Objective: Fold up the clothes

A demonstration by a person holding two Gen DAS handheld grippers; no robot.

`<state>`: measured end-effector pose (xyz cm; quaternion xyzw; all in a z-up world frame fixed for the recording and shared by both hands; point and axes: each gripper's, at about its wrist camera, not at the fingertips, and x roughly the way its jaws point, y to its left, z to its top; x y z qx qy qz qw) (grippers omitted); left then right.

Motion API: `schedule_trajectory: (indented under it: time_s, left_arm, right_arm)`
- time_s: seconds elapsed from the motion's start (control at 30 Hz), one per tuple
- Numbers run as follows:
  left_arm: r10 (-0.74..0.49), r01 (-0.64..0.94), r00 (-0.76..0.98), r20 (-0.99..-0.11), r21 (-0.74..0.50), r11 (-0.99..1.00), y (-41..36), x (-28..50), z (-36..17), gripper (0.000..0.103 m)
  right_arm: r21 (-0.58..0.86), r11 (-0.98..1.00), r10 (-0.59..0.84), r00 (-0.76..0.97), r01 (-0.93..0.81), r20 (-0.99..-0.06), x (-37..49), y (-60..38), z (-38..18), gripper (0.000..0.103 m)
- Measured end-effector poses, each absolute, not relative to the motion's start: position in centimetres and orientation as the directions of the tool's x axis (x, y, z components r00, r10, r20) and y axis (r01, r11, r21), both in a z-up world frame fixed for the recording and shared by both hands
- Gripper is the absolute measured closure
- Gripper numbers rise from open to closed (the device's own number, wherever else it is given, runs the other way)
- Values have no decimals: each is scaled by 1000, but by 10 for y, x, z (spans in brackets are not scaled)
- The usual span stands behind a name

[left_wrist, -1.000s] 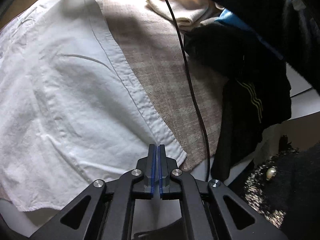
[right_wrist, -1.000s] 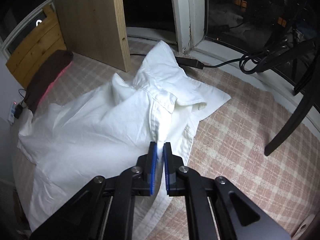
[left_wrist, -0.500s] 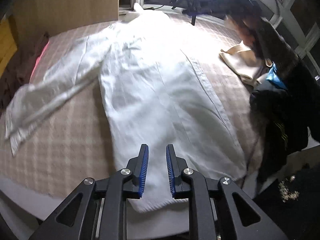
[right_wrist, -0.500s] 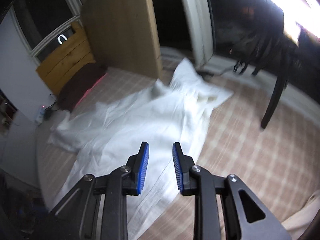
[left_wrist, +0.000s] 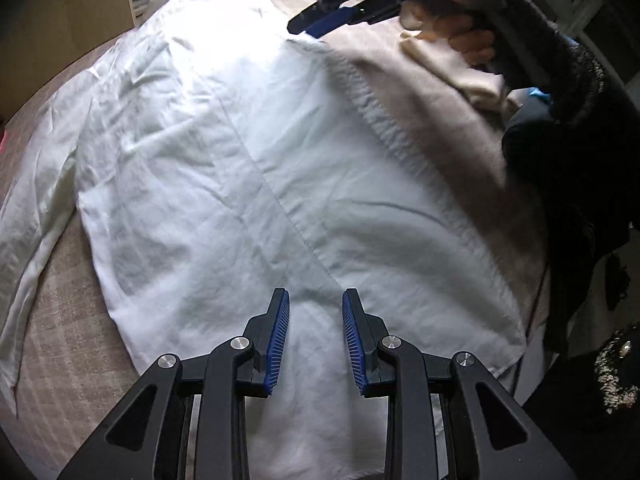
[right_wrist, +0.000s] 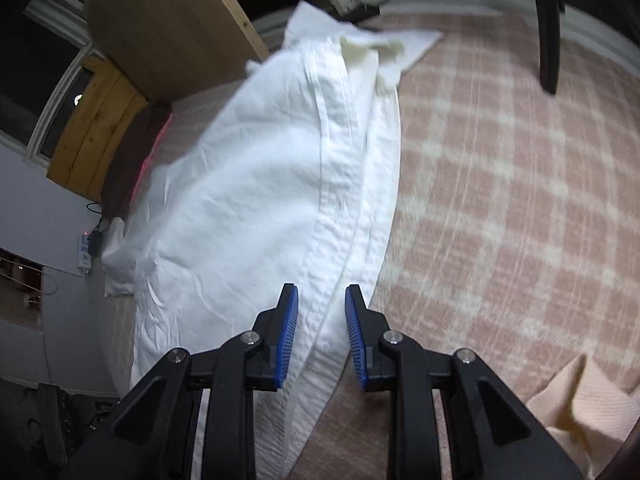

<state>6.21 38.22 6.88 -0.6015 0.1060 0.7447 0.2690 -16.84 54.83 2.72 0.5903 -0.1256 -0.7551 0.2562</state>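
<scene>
Shirt (left_wrist: 248, 184) lay spread across the plaid-covered bed (right_wrist: 500, 200), hem at its near edge. Both hand-held grippers, left (left_wrist: 315, 336) and right (right_wrist: 321, 332), stood apart, holding nothing. Grabbing one layer could drag the placket (right_wrist: 340, 184) askew.

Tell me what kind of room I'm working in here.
Probably a home room with a window: a white shirt lies spread on a pink plaid cloth, a wooden board leans behind, and other clothes are piled alongside.

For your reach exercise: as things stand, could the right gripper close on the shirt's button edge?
Probably yes. The right gripper is open, and the white shirt's button edge runs between its fingers with nothing over it.
</scene>
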Motion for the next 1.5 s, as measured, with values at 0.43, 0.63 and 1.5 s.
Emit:
schedule_trajectory:
  time_s: [0.43,0.63,1.5]
  left_arm:
    - [286,-454,-327,-900,-116,-883,478,-44,97,56]
    - [282,-402,-285,-916,-153,-903,471,-74,62,90]
    - [396,-347,-311,-864,-285,-894,404,-58,97,64]
  right_arm:
    - [609,-760,-641,-105,229,-760,-186,541,29,79]
    - [664,-715,-693,-98,218,-714,-192,552,23,79]
    - [737,-620,-780,-106,269,-617,-209,550,5,99]
